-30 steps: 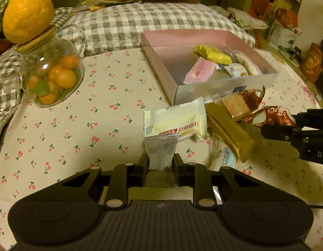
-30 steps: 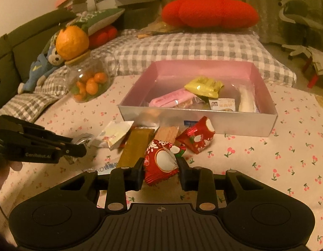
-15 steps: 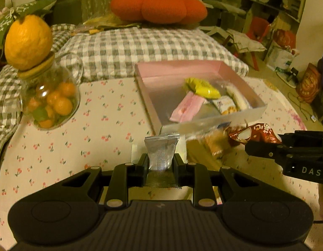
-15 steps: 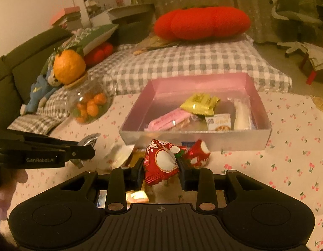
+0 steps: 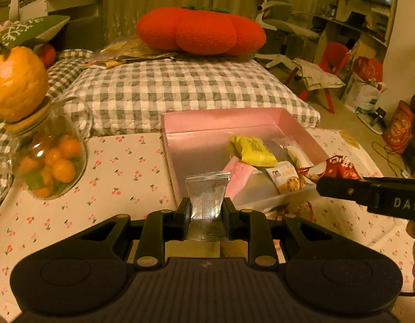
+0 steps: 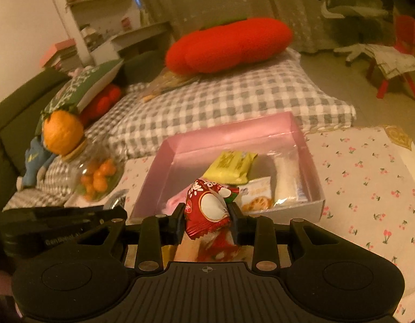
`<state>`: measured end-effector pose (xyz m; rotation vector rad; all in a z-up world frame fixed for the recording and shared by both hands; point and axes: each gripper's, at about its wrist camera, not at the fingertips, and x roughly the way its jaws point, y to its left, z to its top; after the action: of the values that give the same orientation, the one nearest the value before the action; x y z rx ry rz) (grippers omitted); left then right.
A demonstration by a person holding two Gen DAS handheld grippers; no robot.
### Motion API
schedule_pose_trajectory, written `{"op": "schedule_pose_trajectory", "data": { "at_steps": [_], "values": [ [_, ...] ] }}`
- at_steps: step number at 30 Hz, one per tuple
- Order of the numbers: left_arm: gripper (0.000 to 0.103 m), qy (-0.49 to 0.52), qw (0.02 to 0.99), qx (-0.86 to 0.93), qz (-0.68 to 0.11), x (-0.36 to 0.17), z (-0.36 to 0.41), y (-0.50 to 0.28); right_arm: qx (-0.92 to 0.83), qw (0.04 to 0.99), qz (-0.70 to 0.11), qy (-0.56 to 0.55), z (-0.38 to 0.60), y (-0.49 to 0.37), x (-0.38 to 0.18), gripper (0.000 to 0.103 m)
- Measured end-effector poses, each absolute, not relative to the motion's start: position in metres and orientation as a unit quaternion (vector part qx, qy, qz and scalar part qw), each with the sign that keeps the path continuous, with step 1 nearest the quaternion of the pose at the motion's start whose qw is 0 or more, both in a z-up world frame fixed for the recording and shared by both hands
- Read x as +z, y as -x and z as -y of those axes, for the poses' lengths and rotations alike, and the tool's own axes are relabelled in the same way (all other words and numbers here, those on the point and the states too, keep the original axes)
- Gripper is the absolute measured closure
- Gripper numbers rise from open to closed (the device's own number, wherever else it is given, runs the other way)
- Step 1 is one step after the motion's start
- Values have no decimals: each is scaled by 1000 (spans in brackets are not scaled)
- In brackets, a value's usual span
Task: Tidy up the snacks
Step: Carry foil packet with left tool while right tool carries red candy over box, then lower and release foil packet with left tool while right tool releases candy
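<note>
My left gripper is shut on a silver foil packet, held above the near left corner of the pink box. My right gripper is shut on a red and white snack packet, raised just before the pink box. Inside the box lie a yellow packet, a pink packet, a biscuit packet and a white wrapped bar. The right gripper also shows at the right of the left wrist view, with the red packet at its tip.
A glass jar of small oranges with a large orange on its lid stands at the left on the cherry-print tablecloth. Behind the table lie a checked cushion and a red plush pillow. More snacks lie under the grippers.
Both grippers have risen from the pile of snacks on the cloth and moved toward the pink box, each keeping its packet. The box now sits directly ahead of both.
</note>
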<state>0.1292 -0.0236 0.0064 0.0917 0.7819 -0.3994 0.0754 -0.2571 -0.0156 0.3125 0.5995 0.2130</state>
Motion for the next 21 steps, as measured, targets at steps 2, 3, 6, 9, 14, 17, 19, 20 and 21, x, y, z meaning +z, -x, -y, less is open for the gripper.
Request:
{"op": "schedule_pose_trajectory", "data": {
  "at_steps": [2,3,6,9,14,17,19,20,21],
  "values": [
    [81,-48,905,-191,-377,6,30,-137,102,937,-296,-157,260,-82,-16,71],
    [81,-50,906,-190,-374,7,32,-141,101,936,-298,-159,262,-86,-17,71],
    [81,-54,910,-187,-366,8,41,-154,105,934,-301,-162,263,-96,-21,71],
    [81,-66,911,-180,-365,4,50,-166,110,932,-306,-160,263,-105,-27,71],
    [81,-83,911,-162,-369,-9,62,-185,110,928,-320,-158,267,-118,-39,71],
    [81,-93,912,-159,-367,-15,69,-193,110,924,-324,-170,272,-125,-45,71],
    [81,-106,912,-156,-364,-19,75,-197,109,922,-326,-175,274,-129,-47,71],
    [81,-111,911,-154,-365,-20,77,-199,109,922,-327,-177,275,-131,-49,71],
    [81,-115,910,-153,-367,-22,80,-202,110,921,-329,-179,275,-133,-50,71]
  ]
}}
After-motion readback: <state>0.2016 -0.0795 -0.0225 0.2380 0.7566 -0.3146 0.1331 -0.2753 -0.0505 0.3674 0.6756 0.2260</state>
